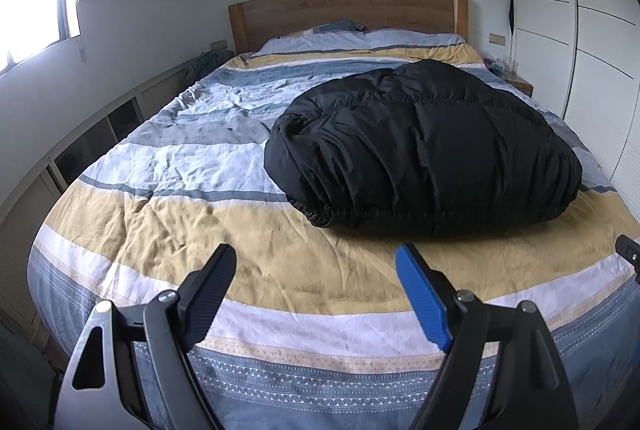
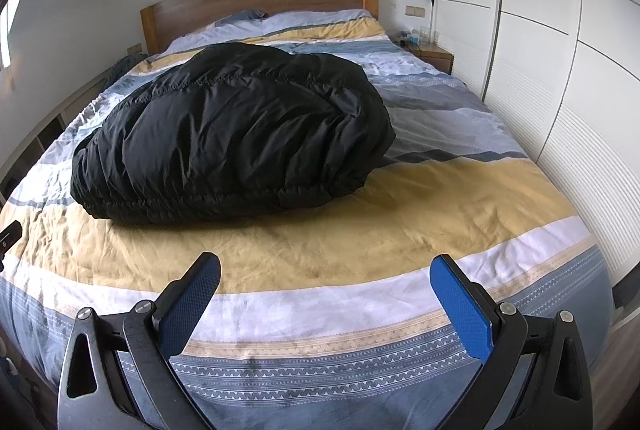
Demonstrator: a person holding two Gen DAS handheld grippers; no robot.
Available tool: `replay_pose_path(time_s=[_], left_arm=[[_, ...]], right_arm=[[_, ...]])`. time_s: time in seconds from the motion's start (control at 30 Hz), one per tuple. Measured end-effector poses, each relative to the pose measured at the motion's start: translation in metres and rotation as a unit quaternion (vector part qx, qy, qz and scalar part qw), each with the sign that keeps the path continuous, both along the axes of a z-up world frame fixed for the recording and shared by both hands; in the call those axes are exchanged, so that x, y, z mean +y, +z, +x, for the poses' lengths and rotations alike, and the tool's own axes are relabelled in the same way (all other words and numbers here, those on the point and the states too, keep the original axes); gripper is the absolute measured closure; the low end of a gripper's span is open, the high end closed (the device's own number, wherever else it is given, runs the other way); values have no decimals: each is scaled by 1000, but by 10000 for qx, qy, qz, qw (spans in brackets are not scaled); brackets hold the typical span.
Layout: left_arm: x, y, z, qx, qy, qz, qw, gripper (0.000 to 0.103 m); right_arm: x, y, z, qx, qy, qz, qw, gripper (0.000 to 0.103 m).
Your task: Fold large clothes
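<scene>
1. A low shelf lines the bed's left edge.
2. The left gripper hovers over the striped duvet at the foot edge, fingers spread, holding nothing.
3. The black puffy jacket lies bundled mid-bed, glossy, wrinkled, quilted.
4. The right gripper hovers likewise, fingers spread, holding nothing.
5. A white wardrobe stands close along the right edge.

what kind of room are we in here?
Almost certainly a home bedroom: a made bed with a striped duvet and wooden headboard, a bedside table, and white built-in wardrobes along one wall. A black puffy coat lies on the bed.
</scene>
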State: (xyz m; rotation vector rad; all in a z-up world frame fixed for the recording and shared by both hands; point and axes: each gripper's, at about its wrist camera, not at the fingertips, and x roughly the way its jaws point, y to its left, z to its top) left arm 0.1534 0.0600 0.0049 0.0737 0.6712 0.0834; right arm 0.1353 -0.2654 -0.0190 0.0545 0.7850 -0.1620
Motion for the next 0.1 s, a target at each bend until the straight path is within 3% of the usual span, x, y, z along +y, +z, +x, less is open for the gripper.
replay_pose_path(time_s=[0.1], left_arm=[[1,-2,2,31,-18,-22,10000,22]], right_arm=[[1,0,0,-8,-1,-16,10000,0]])
